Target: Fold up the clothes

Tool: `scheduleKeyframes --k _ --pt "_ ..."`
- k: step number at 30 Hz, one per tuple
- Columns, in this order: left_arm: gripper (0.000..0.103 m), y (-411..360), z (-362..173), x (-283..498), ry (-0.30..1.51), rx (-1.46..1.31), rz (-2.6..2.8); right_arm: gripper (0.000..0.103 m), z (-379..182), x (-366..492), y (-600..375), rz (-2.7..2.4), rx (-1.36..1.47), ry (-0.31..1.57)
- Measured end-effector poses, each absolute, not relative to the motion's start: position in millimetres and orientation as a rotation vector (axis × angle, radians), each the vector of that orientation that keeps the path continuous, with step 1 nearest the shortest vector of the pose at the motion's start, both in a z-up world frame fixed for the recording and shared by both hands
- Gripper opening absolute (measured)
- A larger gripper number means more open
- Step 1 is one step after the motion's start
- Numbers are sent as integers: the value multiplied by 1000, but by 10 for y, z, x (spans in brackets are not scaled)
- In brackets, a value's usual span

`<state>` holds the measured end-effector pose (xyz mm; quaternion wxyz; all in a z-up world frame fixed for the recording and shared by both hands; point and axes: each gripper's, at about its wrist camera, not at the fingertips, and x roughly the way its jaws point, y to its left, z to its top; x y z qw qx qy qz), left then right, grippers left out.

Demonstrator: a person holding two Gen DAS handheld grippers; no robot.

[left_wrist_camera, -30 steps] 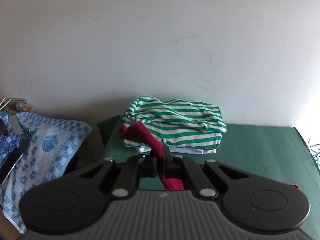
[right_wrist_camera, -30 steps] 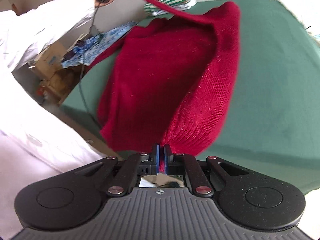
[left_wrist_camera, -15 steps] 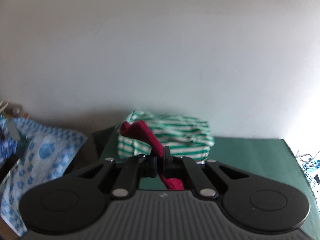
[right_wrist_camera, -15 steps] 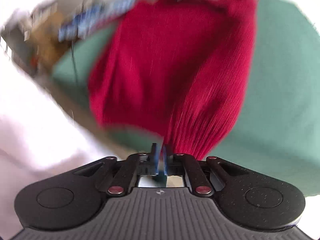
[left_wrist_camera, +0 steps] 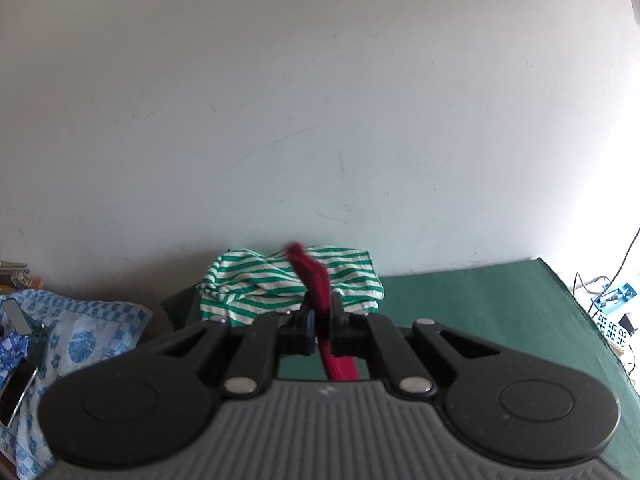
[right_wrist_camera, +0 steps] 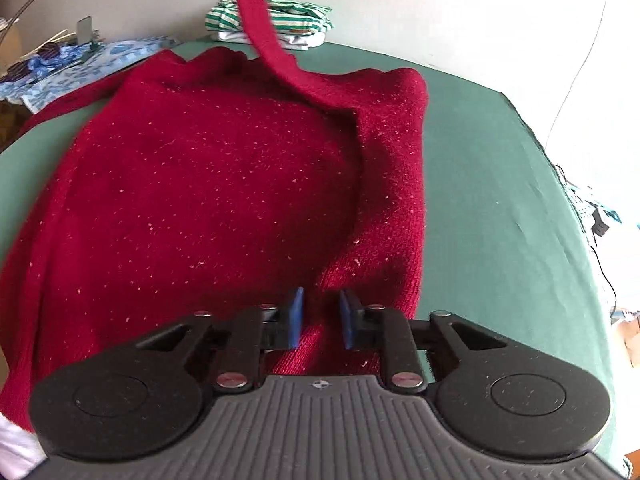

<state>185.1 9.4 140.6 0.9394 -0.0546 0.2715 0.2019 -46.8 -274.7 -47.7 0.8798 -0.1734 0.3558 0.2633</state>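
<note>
Red sweater (right_wrist_camera: 208, 184): spread over the green table cover (right_wrist_camera: 492, 184), body mostly flat with a raised fold along its right side; knit surface flecked with pale lint.
Sweater strip (right_wrist_camera: 260, 28): narrow band of the same red knit, pulled up taut from the far edge and leaving the right wrist view at the top.
Left gripper (left_wrist_camera: 320, 320): clenched on the red strip; cloth passes between the blue-padded fingers, end sticking up beyond the tips, remainder hanging below. Raised above the table, aimed toward the wall (left_wrist_camera: 320, 100).
Right gripper (right_wrist_camera: 320, 320): low over the near hem, tilted downward; blue pads (right_wrist_camera: 297, 316) parted, not pressing on the knit; red cloth lying in the gap beneath them. Released.
Striped garment (left_wrist_camera: 288, 280): green and white, folded, stacked at the far table edge against the wall.
Blue patterned cloth (left_wrist_camera: 84, 336): left of the table, with small items on it, too small to identify.
Cables (right_wrist_camera: 576, 80): hanging right of the table.
</note>
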Motion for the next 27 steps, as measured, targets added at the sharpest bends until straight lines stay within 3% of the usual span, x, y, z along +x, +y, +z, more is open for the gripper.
scheduleKeyframes --k 1,3,9,13,16,17,20,22,24,27 --pt "0 116 1408 1858 548 -108 420 6 -457 -455 -2811 545 -340 751" --pt "0 167 1420 1870 535 -108 434 5 -381 -453 -2886 556 -271 759" --pt "0 371 1548 1856 498 -151 441 5 -201 -432 -2896 659 -35 763" --pt "0 419 1324 1802 551 -162 414 10 -397 -411 -2803 662 -104 822" --pt "15 402 1019 1721 609 -157 380 17 -368 -404 -2825 672 -117 840" --pt "26 397 865 1694 636 -162 372 20 -288 -392 -2869 689 -86 821" --pt "30 413 411 1669 732 -203 367 40 -191 -276 -2846 662 -69 775" --pt "33 449 132 1692 803 -259 361 40 -236 -170 -2770 628 -68 791" --pt "52 419 -93 1699 826 -278 367 39 -305 -103 -2711 624 -33 825" --pt "69 286 -234 1778 811 -202 387 38 -381 -115 -2613 586 -75 831"
